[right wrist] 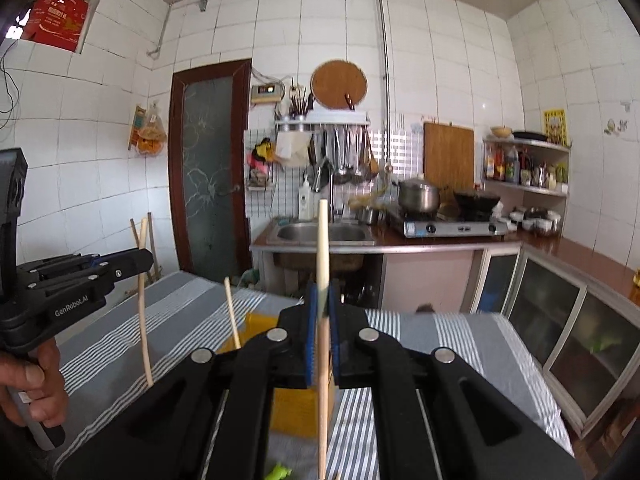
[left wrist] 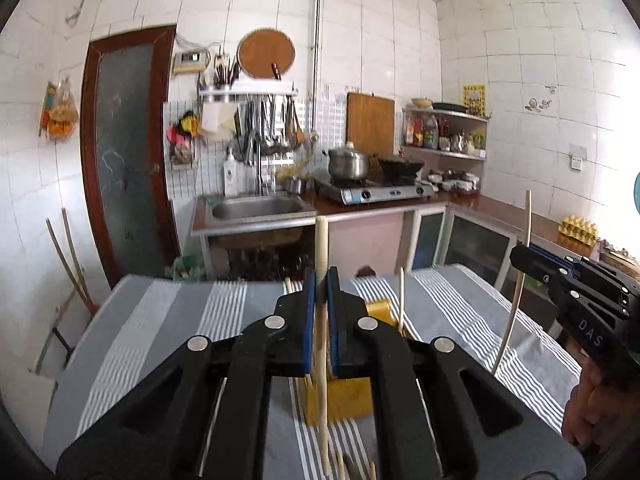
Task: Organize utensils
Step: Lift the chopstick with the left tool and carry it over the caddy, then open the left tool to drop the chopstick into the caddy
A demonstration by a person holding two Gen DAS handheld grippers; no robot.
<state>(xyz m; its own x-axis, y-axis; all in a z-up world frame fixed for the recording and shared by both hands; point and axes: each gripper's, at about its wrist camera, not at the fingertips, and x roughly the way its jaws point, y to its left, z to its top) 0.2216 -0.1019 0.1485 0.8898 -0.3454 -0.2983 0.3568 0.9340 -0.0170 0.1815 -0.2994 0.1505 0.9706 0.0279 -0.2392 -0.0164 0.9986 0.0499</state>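
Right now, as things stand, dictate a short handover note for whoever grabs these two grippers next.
Left gripper: shut on one chopstick, held upright above the striped table.
Right gripper: shut on another chopstick, also upright.
Yellow holder stands on the cloth below, with at least one chopstick standing in it already.
More sticks lie loose on the cloth near the bottom edge of the left view.
Done: both sticks picked up.
Left: drop both into the holder, then probably collect the loose ones.

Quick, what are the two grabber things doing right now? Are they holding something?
Left gripper: closed, holding a wooden chopstick upright.
Right gripper: closed, holding another wooden chopstick upright.
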